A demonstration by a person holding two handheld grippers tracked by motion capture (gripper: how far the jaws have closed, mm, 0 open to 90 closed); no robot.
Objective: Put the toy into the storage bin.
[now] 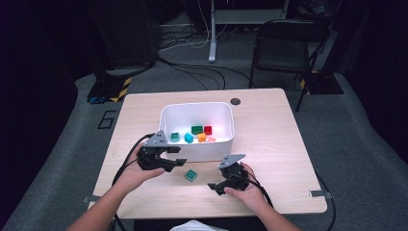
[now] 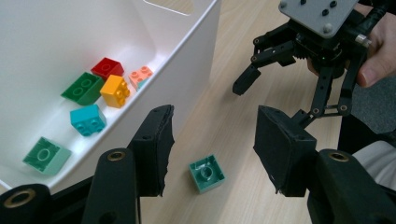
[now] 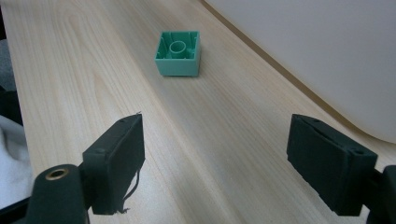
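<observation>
A: Status of the loose teal brick (image 1: 191, 175)?

B: It is seen lower centre of the high view, on the wooden table (image 1: 269, 139), just in front of the white bin (image 1: 166, 120) and apart from it. It lies upside down; the hollow underside with one round tube is shown in the right gripper view (image 3: 178, 52). No brand or lettering can be read on it.

A: Left gripper (image 1: 174, 162)?

B: It is held left of centre in the high view, beside the bin's near wall. Jaws are spread, nothing is clamped. In the left gripper view the brick (image 2: 206, 173) is seen on the table at bottom centre, below the gap between the jaws, not touched by either pad.

A: Right gripper (image 1: 215, 186)?

B: It is held lower centre-right in the high view, right of the brick. Jaws are released, wide apart, empty. The brick sits well ahead of them, upper centre of its own view.

A: Bin contents?

B: Six bricks are seen at left in the left gripper view: red (image 2: 107, 68), dark green (image 2: 83, 88), orange (image 2: 115, 91), pink (image 2: 141, 74), cyan (image 2: 88, 120), pale green (image 2: 46, 155). No text can be made out on any.

A: Any writing elsewhere?

B: A "6" marking (image 1: 107, 119) is read on the floor at the table's left. Nothing legible on the grey plates.
</observation>
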